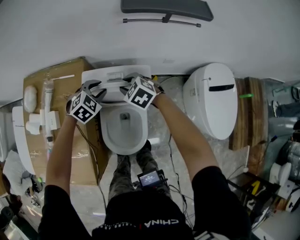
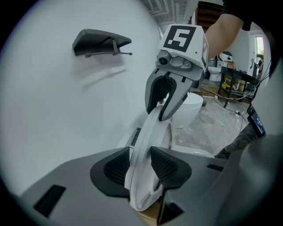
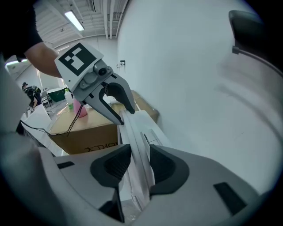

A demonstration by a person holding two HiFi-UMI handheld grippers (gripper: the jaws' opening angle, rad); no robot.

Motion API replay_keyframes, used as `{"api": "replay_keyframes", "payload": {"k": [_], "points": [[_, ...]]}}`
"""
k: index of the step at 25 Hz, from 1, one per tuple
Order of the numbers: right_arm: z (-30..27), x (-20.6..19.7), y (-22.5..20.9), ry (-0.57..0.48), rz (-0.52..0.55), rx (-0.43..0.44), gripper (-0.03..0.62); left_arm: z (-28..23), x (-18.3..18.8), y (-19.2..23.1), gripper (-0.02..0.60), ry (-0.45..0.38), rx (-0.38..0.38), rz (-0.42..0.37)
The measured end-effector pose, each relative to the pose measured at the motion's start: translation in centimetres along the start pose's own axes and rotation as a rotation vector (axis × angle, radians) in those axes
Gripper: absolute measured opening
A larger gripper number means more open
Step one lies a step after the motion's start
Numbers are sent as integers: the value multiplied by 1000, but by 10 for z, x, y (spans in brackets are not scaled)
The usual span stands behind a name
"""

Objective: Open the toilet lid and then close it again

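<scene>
The white toilet bowl stands open below me, and its lid is raised upright against the tank. Both grippers reach the lid's top edge from either side. In the left gripper view the lid runs edge-on between the black pads of my left gripper, filling most of the gap. In the right gripper view the lid stands between the pads of my right gripper, with a thin gap on its left side. I see no squeeze from either pair of jaws.
A second white toilet stands to the right, in front of a wooden pallet. A cardboard box with white fittings is at the left. A black shelf hangs on the wall above. The person's legs stand before the bowl.
</scene>
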State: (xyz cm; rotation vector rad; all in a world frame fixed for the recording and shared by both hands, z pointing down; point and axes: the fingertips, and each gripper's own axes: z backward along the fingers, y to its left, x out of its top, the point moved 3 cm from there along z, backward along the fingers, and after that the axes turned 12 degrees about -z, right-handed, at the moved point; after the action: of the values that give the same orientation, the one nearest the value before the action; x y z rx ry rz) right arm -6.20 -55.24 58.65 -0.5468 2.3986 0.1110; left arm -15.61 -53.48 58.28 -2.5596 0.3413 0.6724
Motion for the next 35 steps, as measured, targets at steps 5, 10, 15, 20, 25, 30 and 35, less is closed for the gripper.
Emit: {"api": "replay_keyframes", "payload": {"k": [5, 10, 15, 20, 25, 30, 35], "points": [[0, 0, 1, 9, 8, 14, 135, 1, -1, 0, 144, -2, -10, -7], [1, -2, 5, 15, 16, 13, 132, 4, 0, -3, 144, 8, -21, 4], [8, -9, 20, 24, 44, -3, 130, 14, 1, -18, 144, 6, -6, 21], [21, -26, 54, 29, 96, -3, 127, 31, 3, -51, 143, 21, -10, 50], [32, -47, 90, 10, 141, -6, 127, 48, 3, -90, 143, 56, 3, 53], [40, -75, 131, -16, 204, -37, 127, 62, 0, -137, 144, 109, 7, 40], [39, -108, 173, -16, 239, -41, 127, 69, -10, -189, 144, 140, 3, -1]]}}
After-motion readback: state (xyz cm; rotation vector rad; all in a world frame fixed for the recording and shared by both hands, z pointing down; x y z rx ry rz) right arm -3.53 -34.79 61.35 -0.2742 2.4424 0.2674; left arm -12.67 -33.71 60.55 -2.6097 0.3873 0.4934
